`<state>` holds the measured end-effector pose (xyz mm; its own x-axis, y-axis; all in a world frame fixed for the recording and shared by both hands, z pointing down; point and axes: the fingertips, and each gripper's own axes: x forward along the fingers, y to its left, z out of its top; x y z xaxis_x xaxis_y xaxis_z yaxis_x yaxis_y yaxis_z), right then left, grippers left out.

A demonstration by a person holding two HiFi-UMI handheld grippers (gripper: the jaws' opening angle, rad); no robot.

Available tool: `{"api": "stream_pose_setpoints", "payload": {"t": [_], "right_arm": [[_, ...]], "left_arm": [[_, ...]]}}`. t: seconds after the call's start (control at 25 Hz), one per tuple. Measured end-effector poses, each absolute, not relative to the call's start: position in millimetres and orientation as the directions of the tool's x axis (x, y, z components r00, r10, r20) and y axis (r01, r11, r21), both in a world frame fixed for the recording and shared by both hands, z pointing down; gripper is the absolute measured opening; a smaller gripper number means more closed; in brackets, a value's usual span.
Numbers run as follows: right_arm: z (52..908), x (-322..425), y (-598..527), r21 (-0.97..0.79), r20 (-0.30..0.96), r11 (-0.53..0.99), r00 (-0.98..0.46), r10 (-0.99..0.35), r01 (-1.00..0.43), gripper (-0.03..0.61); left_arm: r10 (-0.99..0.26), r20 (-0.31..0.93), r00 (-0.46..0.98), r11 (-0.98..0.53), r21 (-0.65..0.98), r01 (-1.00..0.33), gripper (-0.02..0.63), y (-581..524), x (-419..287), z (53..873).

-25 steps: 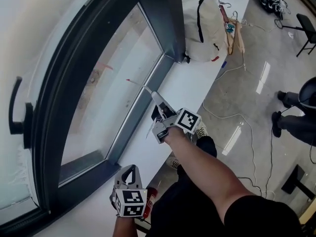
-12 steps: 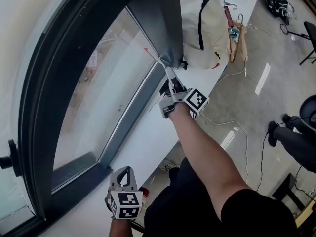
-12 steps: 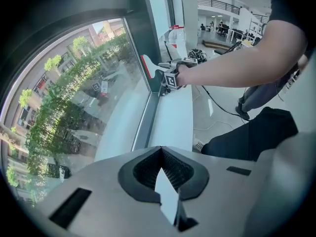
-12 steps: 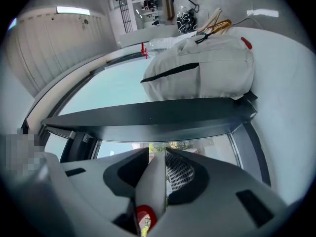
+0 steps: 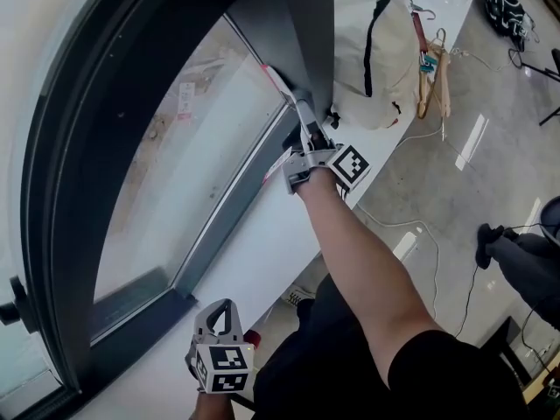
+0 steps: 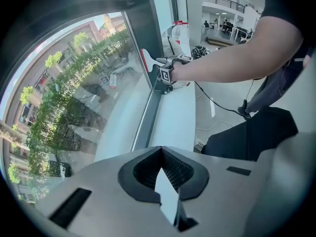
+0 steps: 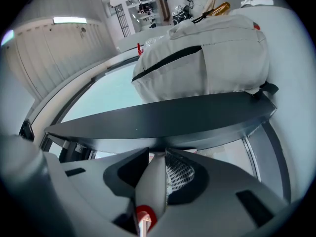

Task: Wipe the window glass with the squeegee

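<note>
The window glass point(image 5: 184, 156) sits in a dark curved frame point(image 5: 289, 16) above a white sill point(image 5: 262, 243). My right gripper point(image 5: 306, 138) is shut on the white handle of the squeegee point(image 5: 282, 86). Its red-edged blade lies against the glass at the far right end, close to the dark upright. In the right gripper view the handle point(image 7: 152, 181) fills the jaws of this gripper point(image 7: 157, 154), with the frame point(image 7: 163, 117) just ahead. My left gripper point(image 5: 225, 309) hangs low over the near sill, shut and empty. Its own view shows the jaw tips of the left gripper point(image 6: 159, 149) meeting, with the squeegee point(image 6: 146, 60) far ahead.
A beige bag point(image 5: 376, 33) rests on the sill just past the upright, with wooden hangers point(image 5: 433, 68) beside it. Cables point(image 5: 411, 226) trail over the floor below. A person's shoe point(image 5: 486, 243) shows at the right. A window handle point(image 5: 13, 300) sticks out at the left.
My right gripper has carried the squeegee along the glass from the middle of the pane to its far right end by the upright. The left gripper has barely moved.
</note>
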<state>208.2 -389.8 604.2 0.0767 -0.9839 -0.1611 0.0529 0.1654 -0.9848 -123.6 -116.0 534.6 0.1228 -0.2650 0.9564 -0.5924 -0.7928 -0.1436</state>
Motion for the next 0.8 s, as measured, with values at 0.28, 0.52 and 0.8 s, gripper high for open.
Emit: {"api": "stream_pose_setpoints", "payload": {"t": [0.28, 0.52, 0.8], "right_arm": [[607.5, 204.9, -395.0, -0.984, -0.168, 0.172, 0.064, -0.984, 0.054, 0.092], [607.4, 194.5, -391.3, -0.984, -0.166, 0.169, 0.053, -0.985, 0.060, 0.092], [609.4, 172.0, -382.0, -0.984, -0.166, 0.167, 0.029, -0.986, 0.058, 0.092]], "left_arm": [[-0.267, 0.957, 0.113, -0.788, -0.149, -0.597, 0.000, -119.3, -125.2, 534.1], [-0.272, 0.955, 0.114, -0.790, -0.154, -0.594, 0.000, -121.5, -129.3, 532.3], [-0.275, 0.955, 0.115, -0.787, -0.154, -0.598, 0.000, -114.4, -141.6, 531.2]]}}
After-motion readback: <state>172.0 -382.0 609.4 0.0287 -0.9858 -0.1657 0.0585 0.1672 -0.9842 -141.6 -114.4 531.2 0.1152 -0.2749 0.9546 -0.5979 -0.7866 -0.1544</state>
